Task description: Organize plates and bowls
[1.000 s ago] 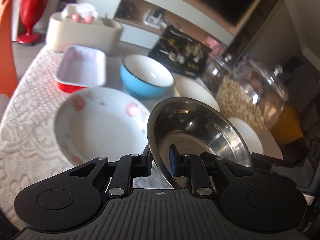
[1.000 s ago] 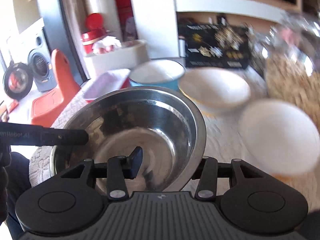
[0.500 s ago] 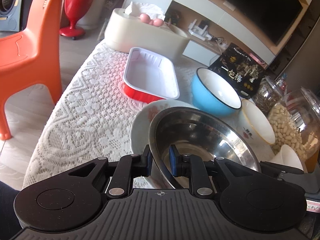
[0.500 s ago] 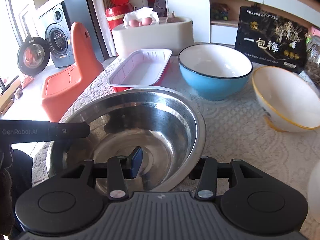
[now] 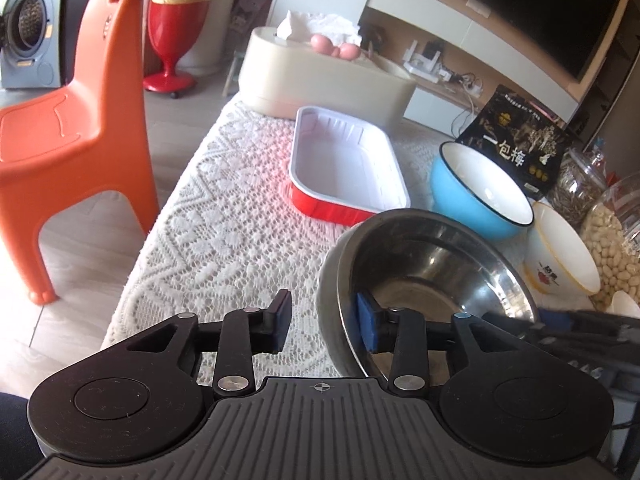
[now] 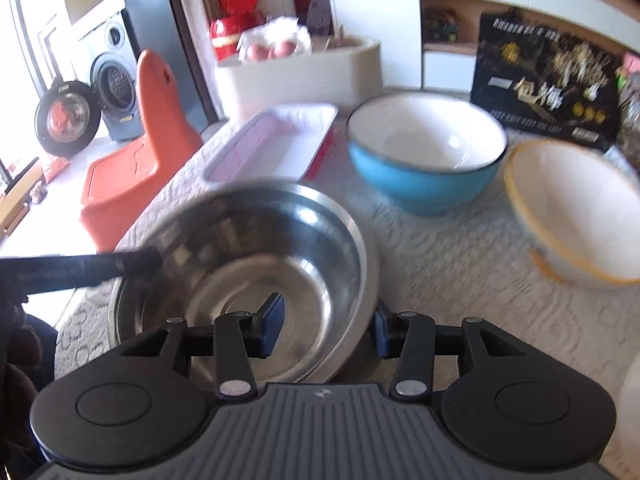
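A steel bowl [image 5: 432,264] sits on the lace tablecloth [image 5: 224,240]. My left gripper [image 5: 324,318] is open, its jaws straddling the bowl's near-left rim without pinching it. In the right wrist view the same steel bowl [image 6: 256,256] lies between the jaws of my right gripper [image 6: 328,330], which is open around its right rim. A blue bowl [image 5: 480,196] and a white bowl with a yellow rim [image 5: 564,248] stand behind it. The right wrist view also shows the blue bowl [image 6: 424,152] and the white bowl [image 6: 572,208].
A red tray with a white inside [image 5: 344,168] lies behind the steel bowl, and a beige tissue box [image 5: 320,76] with eggs stands at the far end. A black box [image 5: 520,144] and glass jars [image 5: 612,236] line the right. An orange chair [image 5: 72,120] stands left of the table.
My left gripper has opened and let go of the steel bowl's rim. The bowl has come down onto the table. The flowered plate is out of sight.
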{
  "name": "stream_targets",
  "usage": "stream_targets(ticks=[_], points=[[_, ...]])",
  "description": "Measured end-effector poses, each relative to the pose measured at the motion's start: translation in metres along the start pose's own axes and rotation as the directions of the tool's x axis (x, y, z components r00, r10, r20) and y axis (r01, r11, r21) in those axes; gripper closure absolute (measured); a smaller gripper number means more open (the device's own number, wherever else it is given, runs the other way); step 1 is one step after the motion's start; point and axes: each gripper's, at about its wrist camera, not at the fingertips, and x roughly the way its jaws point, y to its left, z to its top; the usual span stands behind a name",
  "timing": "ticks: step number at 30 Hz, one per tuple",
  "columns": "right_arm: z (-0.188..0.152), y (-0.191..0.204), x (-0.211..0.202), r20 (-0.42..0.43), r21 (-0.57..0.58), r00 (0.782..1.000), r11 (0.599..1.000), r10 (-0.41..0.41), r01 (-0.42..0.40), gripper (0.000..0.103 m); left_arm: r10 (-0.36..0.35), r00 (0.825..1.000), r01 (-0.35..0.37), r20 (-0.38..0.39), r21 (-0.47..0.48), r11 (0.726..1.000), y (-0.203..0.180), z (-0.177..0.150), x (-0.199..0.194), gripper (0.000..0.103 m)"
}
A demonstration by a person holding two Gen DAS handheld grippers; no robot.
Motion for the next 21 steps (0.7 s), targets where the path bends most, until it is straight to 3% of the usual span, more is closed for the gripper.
stream_targets(ticks=[3,6,10,12,13,17,21], points=[[0.008,-0.01,-0.009,0.069,0.017,0.996,0.999,-0.052,0.051,0.05,-0.011,0.999,0.01,-0.042,-0.019,1.0,0.0,0.004,0.014,0.066],[0.011,-0.027,0.002,0.042,0.087,0.995,0.992,-0.093,0.09,0.05,-0.051,0.995,0.047,-0.082,-0.045,0.998,-0.002,0.005,0.026,0.07],[0.004,-0.045,0.029,-0.068,0.223,0.997,0.975,0.034,-0.018,0.05,-0.04,0.993,0.033,-0.11,-0.062,0.998,-0.003,0.008,0.03,0.071],[0.001,-0.049,0.037,-0.099,0.269,0.988,0.959,0.117,-0.087,0.059,-0.046,0.992,0.037,-0.121,-0.074,0.997,-0.002,0.009,0.029,0.071],[-0.001,-0.047,0.038,-0.098,0.278,0.985,0.954,0.145,-0.113,0.059,-0.043,0.991,0.033,-0.13,-0.081,0.996,-0.003,0.01,0.031,0.071],[-0.004,-0.043,0.032,-0.098,0.248,0.988,0.965,0.117,-0.089,0.059,-0.031,0.988,0.02,-0.149,-0.072,0.997,-0.013,0.012,0.033,0.068],[-0.012,-0.058,0.023,-0.087,0.271,0.993,0.961,0.082,-0.055,0.059,-0.062,0.984,0.057,-0.167,-0.038,0.998,-0.032,0.013,0.044,0.067]])
